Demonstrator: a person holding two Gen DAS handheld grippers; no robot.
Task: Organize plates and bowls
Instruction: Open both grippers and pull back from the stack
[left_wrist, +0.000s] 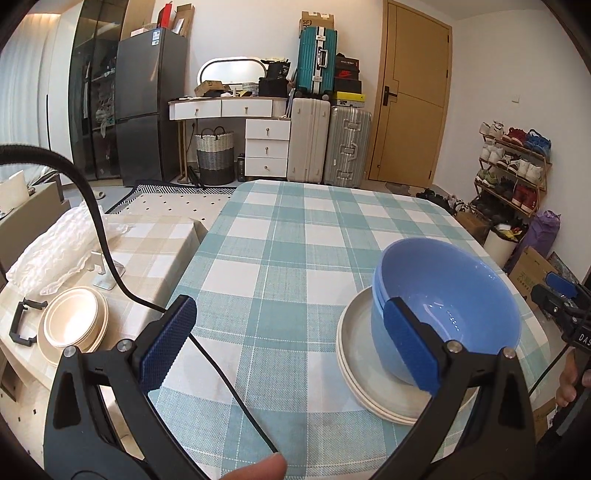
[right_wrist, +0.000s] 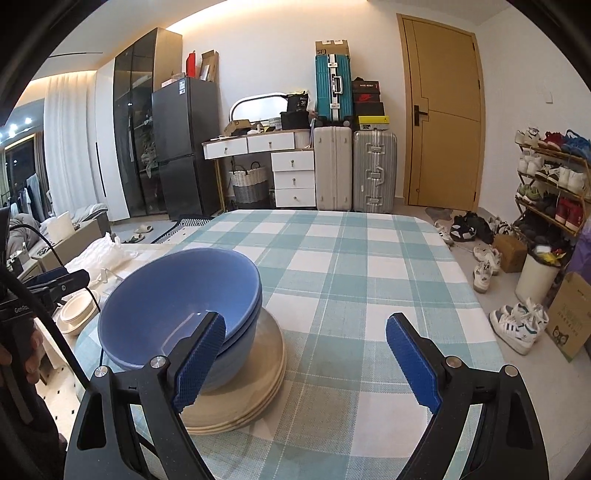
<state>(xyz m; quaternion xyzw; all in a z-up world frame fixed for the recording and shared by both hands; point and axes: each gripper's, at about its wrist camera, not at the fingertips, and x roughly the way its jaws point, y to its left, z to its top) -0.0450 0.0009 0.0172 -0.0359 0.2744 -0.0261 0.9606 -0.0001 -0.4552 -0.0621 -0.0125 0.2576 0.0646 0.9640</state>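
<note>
Left gripper (left_wrist: 291, 347) spread wide, holding nothing, hovering over the checked tablecloth (left_wrist: 288, 258); right finger pad (left_wrist: 410, 347) crossing in front of the blue bowls (left_wrist: 454, 295) in that view, contact impossible to judge; black cable (left_wrist: 229, 384) trailing across the cloth between the fingers. Right gripper (right_wrist: 306, 358) likewise spread wide and empty, its left pad (right_wrist: 199, 362) overlapping the near side of the blue bowls (right_wrist: 177, 299) in its own view, touching or not unclear; also visible at the far right edge of the left camera (left_wrist: 561, 295).

Two blue bowls nested one inside the other, upright, sitting on a stack of cream plates (left_wrist: 365, 380) (right_wrist: 255, 391) on the tablecloth, toward the near side of the table; bowls resting toward the left part of the stack in the right camera.

Second set of cream bowls (left_wrist: 74, 321) nested on cream plates, on a lower beige-checked surface (left_wrist: 155, 240) just beside the table on the left; same cream stack seen small in the right camera (right_wrist: 77, 314); a black clip-like bracket (left_wrist: 22, 321) just beside it; crumpled white plastic wrap (left_wrist: 55, 251) behind.
</note>
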